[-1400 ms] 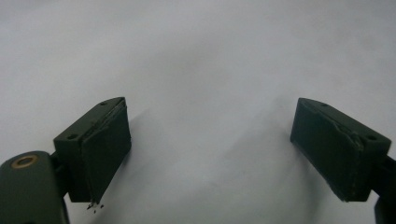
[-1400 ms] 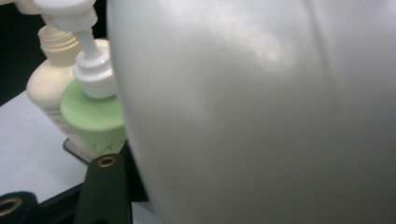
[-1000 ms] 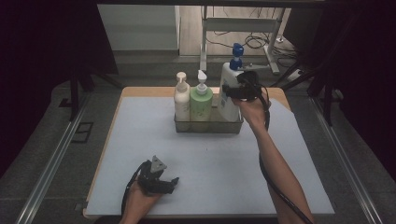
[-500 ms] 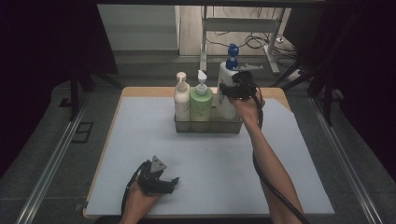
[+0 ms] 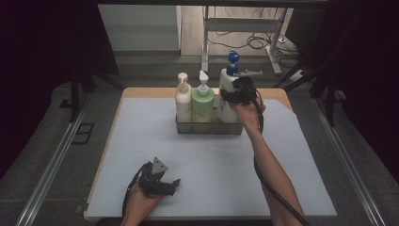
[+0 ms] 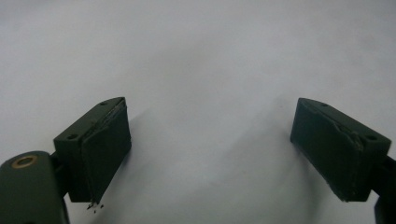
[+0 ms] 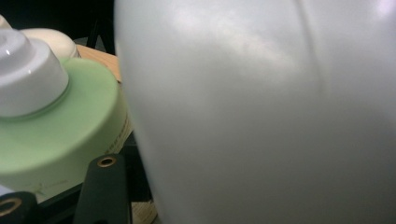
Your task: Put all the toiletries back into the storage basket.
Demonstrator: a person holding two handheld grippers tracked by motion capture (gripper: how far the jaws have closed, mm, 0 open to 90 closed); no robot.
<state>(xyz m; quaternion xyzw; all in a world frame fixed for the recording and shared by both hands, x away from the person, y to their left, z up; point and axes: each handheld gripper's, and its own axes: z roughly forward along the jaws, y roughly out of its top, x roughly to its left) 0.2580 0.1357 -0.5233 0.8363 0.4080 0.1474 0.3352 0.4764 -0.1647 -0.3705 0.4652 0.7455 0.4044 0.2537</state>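
Left tongs: rest low at the near left of the worktop, held in the person's left hand; in the left gripper view the jaws stand spread wide over bare white sheet, nothing between them.
Cream bottle: upright at the left end of the clear tray.
Green bottle: upright in the middle of the tray, just beside the cream one.
White bottle: blue pump top, upright at the tray's right end, at the far middle of the worktop.
Right tongs: pinching the white bottle at its upper body; that bottle looms close in the right gripper view.
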